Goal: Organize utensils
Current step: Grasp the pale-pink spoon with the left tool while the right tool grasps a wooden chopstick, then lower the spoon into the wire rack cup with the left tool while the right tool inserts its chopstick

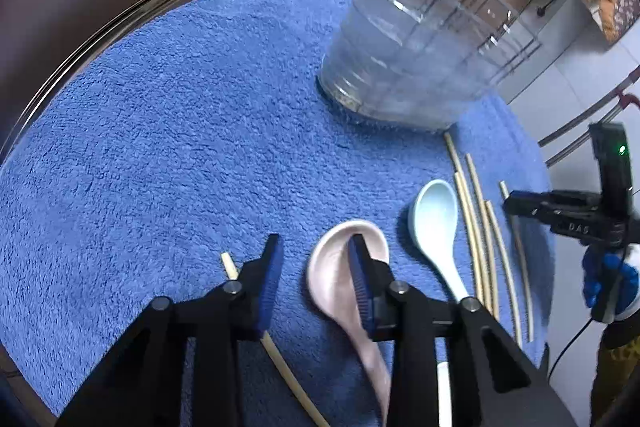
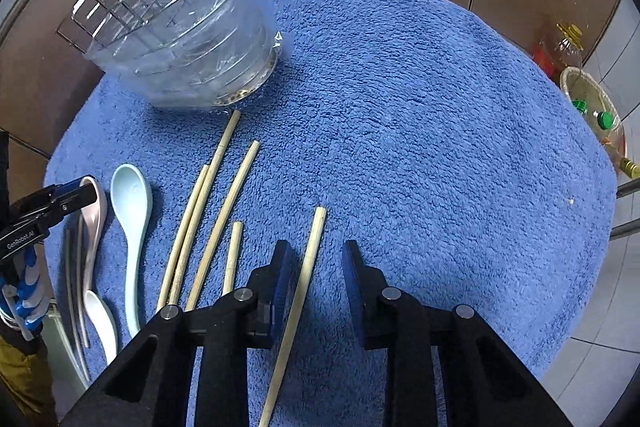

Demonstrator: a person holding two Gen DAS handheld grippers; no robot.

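1. Utensils lie loose on the blue towel that covers the surface, all on the near side of the clear plastic holder: a pink spoon, a pale blue spoon and a fan of chopsticks. The holder's wire dividers stand empty as far as you can see, so I judge the sorting has barely begun.

2. Your left hand-held gripper hangs over the pink spoon, jaws partly spread. One finger sits over the bowl of the spoon and the other on the towel beside it, with no pinch on anything yet. A lone chopstick runs under its outer finger.

3. Your right hand-held gripper straddles one chopstick, the one lying farthest from the spoons. The jaws are partly spread with clear gaps on both sides, so nothing is held.

4. Both tools point steeply down, which suits pinching thin things off soft pile. The spoon's curved rim looks likely to slip.

5. Hard to read: the holder's see-through walls blur its compartments, and you cannot tell which slot suits what. The pink spoon's handle and the near ends of the chopsticks vanish under the gripper bodies. A white spoon and thin metal sticks beside the pink one show only in the right view.
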